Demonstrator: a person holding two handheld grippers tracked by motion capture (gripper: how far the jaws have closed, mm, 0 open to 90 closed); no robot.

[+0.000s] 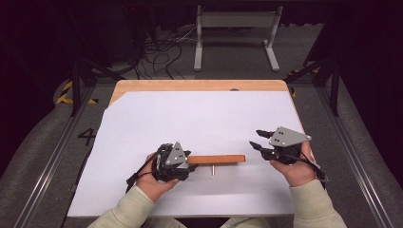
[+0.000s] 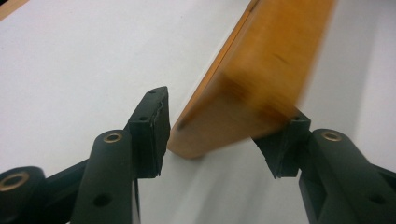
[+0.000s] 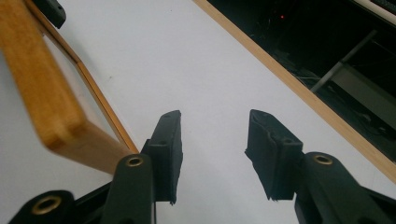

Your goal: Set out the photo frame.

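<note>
your left gripper [image 1: 186, 160] has its jaws around the near end of the wooden bar [image 1: 217, 159], which lies across the middle of the white sheet [image 1: 190, 118] with a small peg [image 1: 213, 170] beside it; whether the jaws press it you cannot tell. your right gripper [image 1: 259, 138] stands wide, holding nothing, just off the bar's other end.

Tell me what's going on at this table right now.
A person works at a wooden table covered by a white sheet, holding a tool in each hand. The left tool has one end of a long orange-brown wooden block between its jaws; whether they actually clamp it is hard to tell, since a small gap shows on one side. The right tool is open and holds nothing, hovering just off the block's other end. A small pale peg lies on the sheet right beside the block.
</note>
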